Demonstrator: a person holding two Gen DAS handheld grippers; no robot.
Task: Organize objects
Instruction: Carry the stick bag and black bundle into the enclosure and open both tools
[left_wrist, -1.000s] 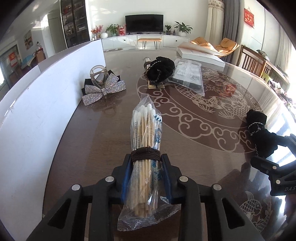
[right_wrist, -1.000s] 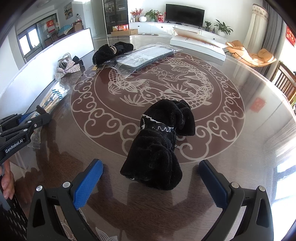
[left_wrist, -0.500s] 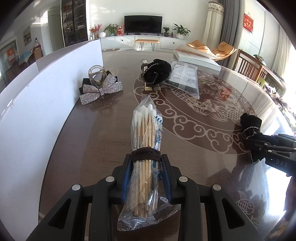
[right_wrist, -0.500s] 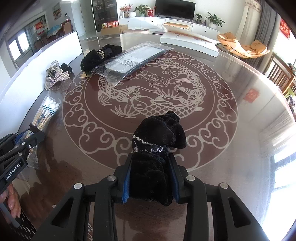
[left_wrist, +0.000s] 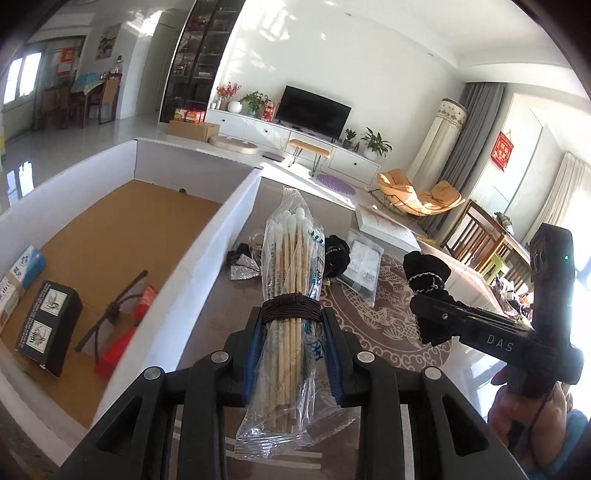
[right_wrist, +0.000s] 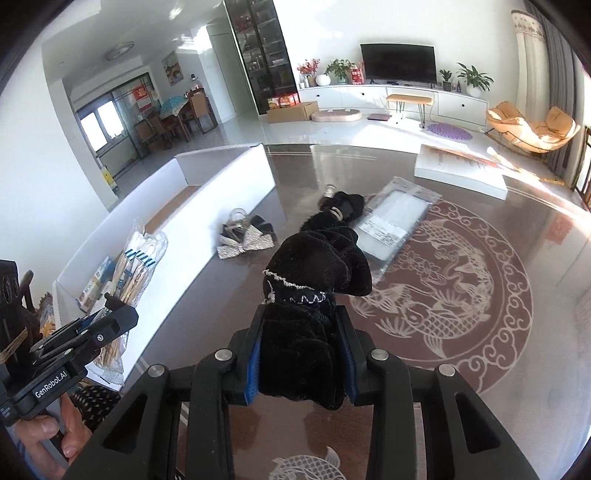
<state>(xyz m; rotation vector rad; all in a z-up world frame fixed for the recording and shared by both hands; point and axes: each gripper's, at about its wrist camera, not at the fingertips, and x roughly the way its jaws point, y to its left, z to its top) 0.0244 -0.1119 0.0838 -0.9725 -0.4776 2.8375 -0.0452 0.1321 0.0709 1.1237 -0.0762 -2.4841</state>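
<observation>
The left gripper (left_wrist: 291, 354) was clenched on a clear bag of cotton swabs (left_wrist: 293, 280), its blue pads pressing the bundle from both sides just below a dark elastic band wound around the sticks. The bag stood nearly upright between the fingers, white tips upward and crimped end hanging below the pads, lifted off the table and just to the right of the near wall of a white cardboard box (left_wrist: 207, 254). Inside the box, on its brown floor, lay a black carton with pictures on its side (left_wrist: 48, 328), a red packet with a dark tie across it (left_wrist: 122, 332) and a blue-and-white packet (left_wrist: 22, 269) at the left edge. The right gripper (right_wrist: 301, 354) was grasping a black velvet pouch (right_wrist: 314, 295) trimmed with a thin silver chain; its jaws had just been closing, and the pouch sat squeezed between the blue pads, its gathered top bulging above them and its bottom hanging below, clear of the glossy round table (right_wrist: 480, 350) with its pale fish-and-cloud pattern. Left on the table beyond the pouch were a silver rhinestone bow (right_wrist: 247, 243) near the box wall, another black pouch (right_wrist: 340, 210) and a flat clear-wrapped package (right_wrist: 395, 221) touching it. From the right wrist view the swab bag (right_wrist: 136, 266) showed at the left, held over the box edge, with a person's hand (right_wrist: 55, 439) gripping the handle.
</observation>
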